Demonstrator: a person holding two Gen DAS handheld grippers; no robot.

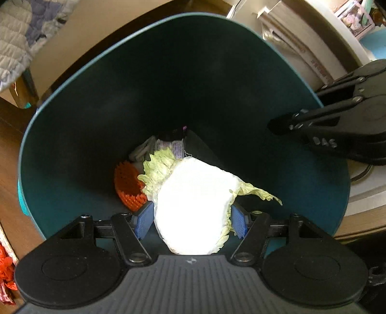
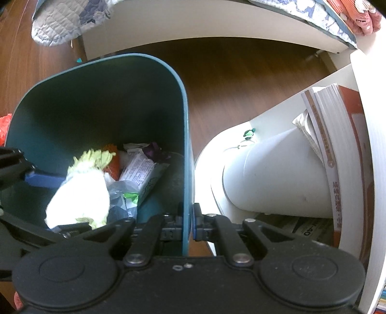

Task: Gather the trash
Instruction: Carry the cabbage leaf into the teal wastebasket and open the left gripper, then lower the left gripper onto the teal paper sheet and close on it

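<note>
A dark teal trash bin [image 1: 72, 108] fills the left wrist view. My left gripper [image 1: 191, 223] hangs over its mouth, its blue pads [image 1: 144, 222] pressed on both sides of a cabbage piece [image 1: 193, 205] with a white stem and pale green leaf edges. In the right wrist view the cabbage piece [image 2: 79, 193] sits inside the bin [image 2: 72, 108], a blue finger [image 2: 43, 180] beside it. My right gripper [image 2: 187, 227] is shut on the bin's side wall at the rim; from the left wrist it shows as a black clamp [image 1: 279, 126]. At the bottom lie an orange bristly object [image 1: 127, 186], a printed wrapper [image 2: 137, 169] and a plastic bag [image 2: 120, 193].
A white cylindrical container [image 2: 277, 174] lies in a white shelf to the bin's right, with books [image 2: 337, 145] leaning against it. Brown wooden floor [image 2: 229, 79] stretches behind. A quilt [image 2: 67, 21] hangs over a bed edge at the top. Red packaging [image 1: 4, 265] lies at the far left.
</note>
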